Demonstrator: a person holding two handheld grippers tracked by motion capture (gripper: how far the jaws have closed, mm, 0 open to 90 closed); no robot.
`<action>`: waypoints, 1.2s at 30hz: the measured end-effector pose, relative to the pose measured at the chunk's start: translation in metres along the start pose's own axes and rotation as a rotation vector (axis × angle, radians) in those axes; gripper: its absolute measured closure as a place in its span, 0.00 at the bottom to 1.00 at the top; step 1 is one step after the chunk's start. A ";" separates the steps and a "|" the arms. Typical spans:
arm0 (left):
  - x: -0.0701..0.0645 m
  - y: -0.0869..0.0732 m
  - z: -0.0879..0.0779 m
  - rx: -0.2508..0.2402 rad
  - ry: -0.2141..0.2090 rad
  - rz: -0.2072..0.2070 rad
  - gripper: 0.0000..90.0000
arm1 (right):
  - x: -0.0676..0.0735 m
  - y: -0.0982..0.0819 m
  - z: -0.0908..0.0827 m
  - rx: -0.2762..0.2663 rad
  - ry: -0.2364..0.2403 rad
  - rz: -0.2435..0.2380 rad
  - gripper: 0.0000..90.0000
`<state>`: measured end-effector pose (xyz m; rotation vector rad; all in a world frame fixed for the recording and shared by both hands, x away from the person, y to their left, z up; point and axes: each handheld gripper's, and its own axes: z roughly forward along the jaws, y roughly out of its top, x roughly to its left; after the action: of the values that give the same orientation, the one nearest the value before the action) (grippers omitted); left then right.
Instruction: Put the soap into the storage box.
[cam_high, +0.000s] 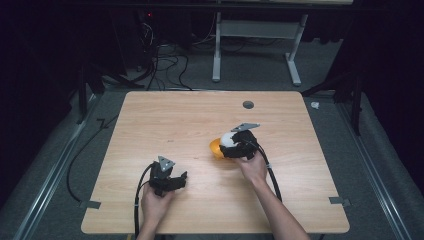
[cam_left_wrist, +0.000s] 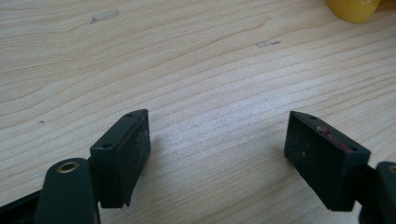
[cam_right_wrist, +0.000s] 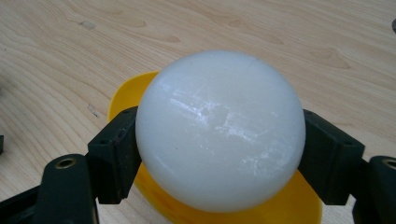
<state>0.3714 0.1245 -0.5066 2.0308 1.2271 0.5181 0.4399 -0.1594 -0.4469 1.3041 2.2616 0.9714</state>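
Note:
A white dome-shaped shell (cam_right_wrist: 219, 128) sits between the two black jaws of my right gripper (cam_right_wrist: 219, 154), which is shut on it, one pad pressing on each side. Under and behind it lies a yellow shell (cam_right_wrist: 135, 91), and whether the two touch I cannot tell. In the high view the right gripper (cam_high: 235, 145) holds the white shell (cam_high: 229, 138) just over the yellow shell (cam_high: 215, 148) near the middle of the wooden table (cam_high: 165, 120). My left gripper (cam_high: 172, 181) rests near the front left, open, with bare wood between its fingers (cam_left_wrist: 123, 154).
A yellow edge (cam_left_wrist: 352, 10) shows at the top right of the left gripper view. A grey round grommet (cam_high: 248, 105) sits near the table's far edge. Cables trail from both grippers over the front edge. Tape patches (cam_high: 340, 201) mark the front corners.

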 end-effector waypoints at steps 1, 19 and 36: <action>0.000 0.000 0.000 0.000 0.000 0.000 0.26 | 0.001 -0.001 0.002 0.010 -0.005 -0.007 0.27; 0.000 0.000 0.000 0.000 0.000 -0.001 0.26 | 0.005 -0.002 0.007 0.020 -0.019 -0.018 0.26; 0.000 0.000 0.000 -0.001 0.003 -0.003 0.26 | 0.002 -0.004 -0.009 -0.049 -0.017 -0.017 0.25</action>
<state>0.3717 0.1244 -0.5067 2.0279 1.2315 0.5205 0.4307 -0.1622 -0.4432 1.2655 2.2188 1.0000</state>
